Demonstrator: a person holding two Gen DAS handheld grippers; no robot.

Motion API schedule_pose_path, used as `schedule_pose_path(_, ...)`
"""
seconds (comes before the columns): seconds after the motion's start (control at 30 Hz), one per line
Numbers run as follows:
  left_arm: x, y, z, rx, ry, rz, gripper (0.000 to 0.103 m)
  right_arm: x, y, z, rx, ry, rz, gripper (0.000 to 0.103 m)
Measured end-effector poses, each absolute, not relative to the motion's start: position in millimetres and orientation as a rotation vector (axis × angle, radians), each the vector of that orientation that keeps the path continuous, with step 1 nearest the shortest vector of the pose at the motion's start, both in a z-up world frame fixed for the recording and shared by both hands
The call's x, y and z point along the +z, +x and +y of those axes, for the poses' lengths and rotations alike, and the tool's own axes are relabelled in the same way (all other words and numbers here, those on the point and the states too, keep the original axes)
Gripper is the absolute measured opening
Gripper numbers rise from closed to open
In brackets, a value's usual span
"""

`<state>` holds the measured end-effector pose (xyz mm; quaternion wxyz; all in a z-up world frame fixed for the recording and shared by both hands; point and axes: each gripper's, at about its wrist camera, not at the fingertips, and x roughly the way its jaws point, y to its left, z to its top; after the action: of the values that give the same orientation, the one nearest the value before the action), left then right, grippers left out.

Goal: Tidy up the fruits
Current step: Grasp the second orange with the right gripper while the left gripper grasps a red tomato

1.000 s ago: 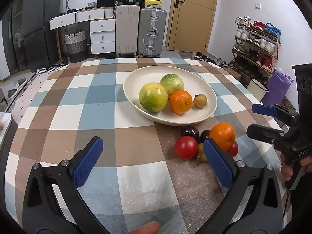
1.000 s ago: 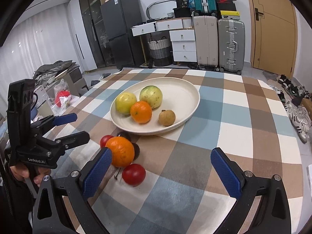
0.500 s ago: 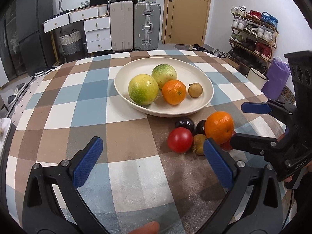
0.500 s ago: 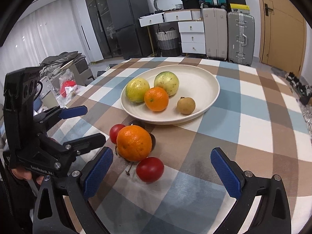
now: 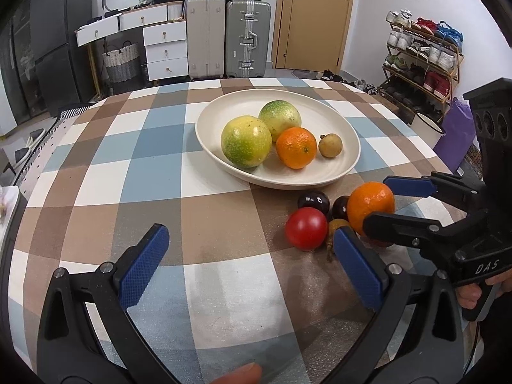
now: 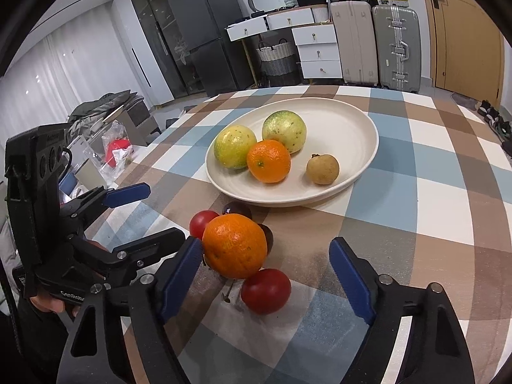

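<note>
The loose orange (image 6: pixel 234 245) sits on the checked table (image 6: pixel 416 198) at the plate's (image 6: pixel 368 160) 7 o'clock, atop small fruits. The right gripper (image 6: pixel 265 272) is closing around it, pads not yet pressing; the left gripper (image 5: pixel 252 265) gapes wide, empty. Firm, light, round rind: likely to roll, so pinch across its widest middle.

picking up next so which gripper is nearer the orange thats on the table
Right. The right gripper has the loose orange between its closing jaws; the left gripper hangs open beside the pile.
</note>
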<state>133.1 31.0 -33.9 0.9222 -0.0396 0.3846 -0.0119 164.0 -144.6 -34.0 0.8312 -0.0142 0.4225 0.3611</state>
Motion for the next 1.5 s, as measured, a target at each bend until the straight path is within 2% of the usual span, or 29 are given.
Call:
schedule_pose_path(0.17, -31, 132, 36, -0.009, -0.1, 0.77, 0.102, -35, 165, -143, 0.79, -0.014, 0.902, 0.074)
schedule_pose_path(0.43, -33, 134, 36, -0.012, -0.103, 0.785, 0.102, -34, 161, -140, 0.846, -0.002, 0.905, 0.04)
schedule_pose_path(1.03, -41, 151, 24, -0.041, -0.117, 0.833, 0.102, -23, 160, -162, 0.774, 0.024, 0.845, 0.04)
schedule_pose_path(1.1, -41, 153, 23, -0.06, -0.12, 0.837, 0.096, -23, 161, -162, 0.771, 0.026, 0.844, 0.04)
schedule_pose_path(1.17, -43, 156, 21, -0.078, -0.119, 0.849, 0.086, -22, 160, -163, 0.766, 0.024, 0.841, 0.04)
schedule_pose_path(1.5, -46, 158, 26, -0.204, -0.245, 0.873, 0.054, -19, 159, -165, 0.764, 0.025, 0.835, 0.04)
